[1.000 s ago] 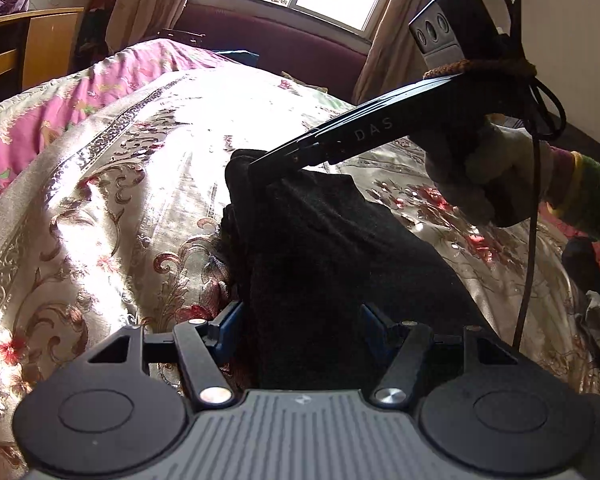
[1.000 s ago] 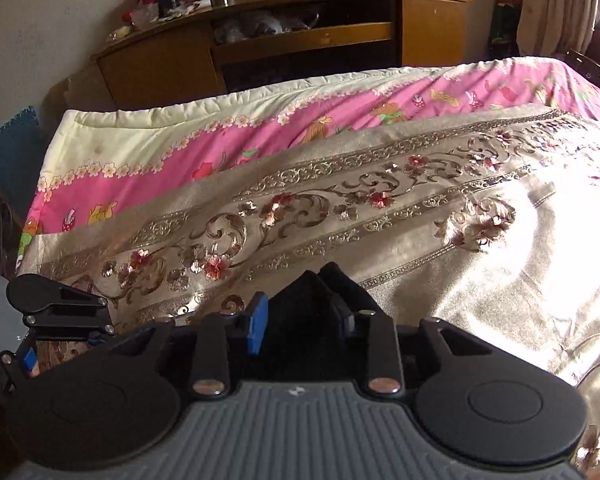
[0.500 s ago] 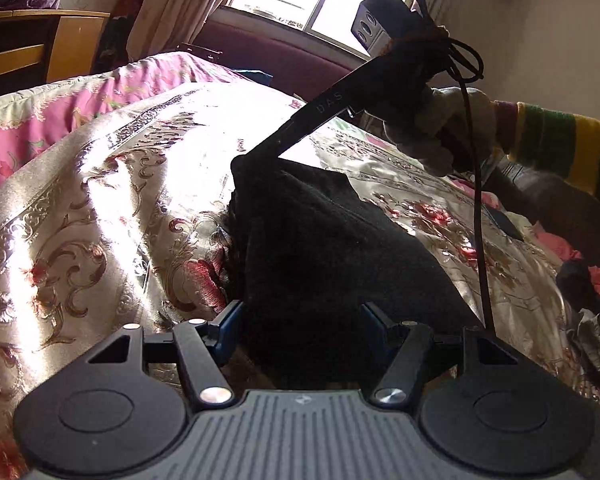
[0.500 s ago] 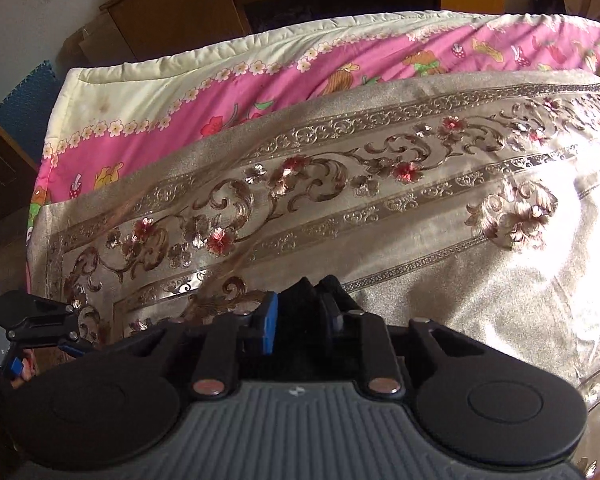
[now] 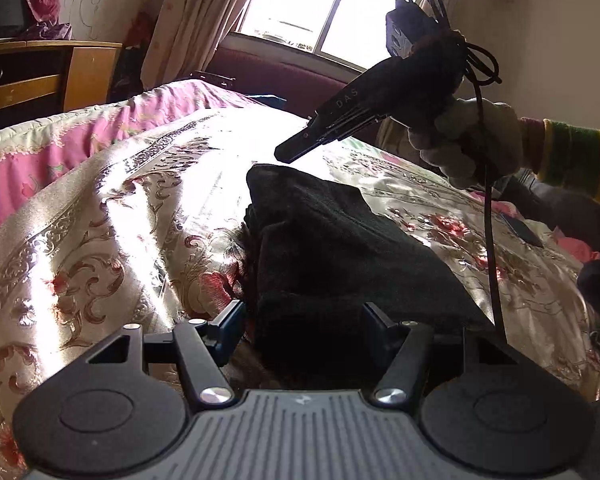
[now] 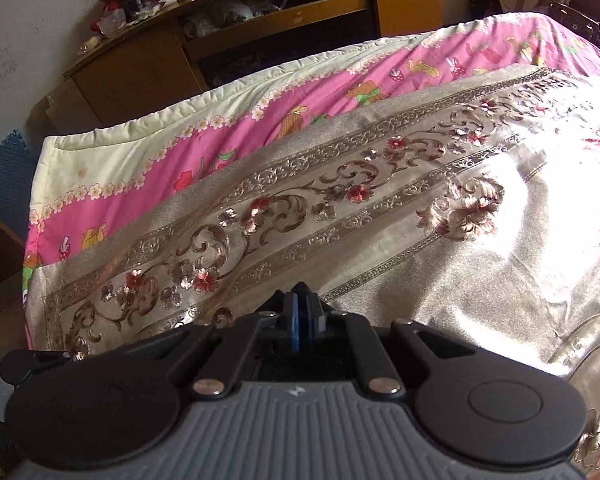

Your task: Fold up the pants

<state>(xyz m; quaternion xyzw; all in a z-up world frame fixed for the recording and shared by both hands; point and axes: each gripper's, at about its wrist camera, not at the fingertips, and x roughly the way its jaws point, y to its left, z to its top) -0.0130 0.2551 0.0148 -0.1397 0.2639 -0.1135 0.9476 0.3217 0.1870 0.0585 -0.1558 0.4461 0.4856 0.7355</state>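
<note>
Floral bedspread [image 5: 80, 240] under black pants [image 5: 332, 248], left gripper [image 5: 304, 320] astride.

Your left wrist camera is sitting low and close over the gold floral bedspread [image 5: 100, 216], looking along it toward the window [image 5: 332, 4] at the bed's far side, with the black pants [image 5: 320, 248] right in front of the lens. Your right wrist camera is tilting down steeply on the same bedspread [image 6: 380, 216] from close above, facing the wooden cabinet [image 6: 148, 72] beyond the bed's edge. Both views are sharing the bedspread and the pink quilt [image 6: 260, 96] under it.
</note>
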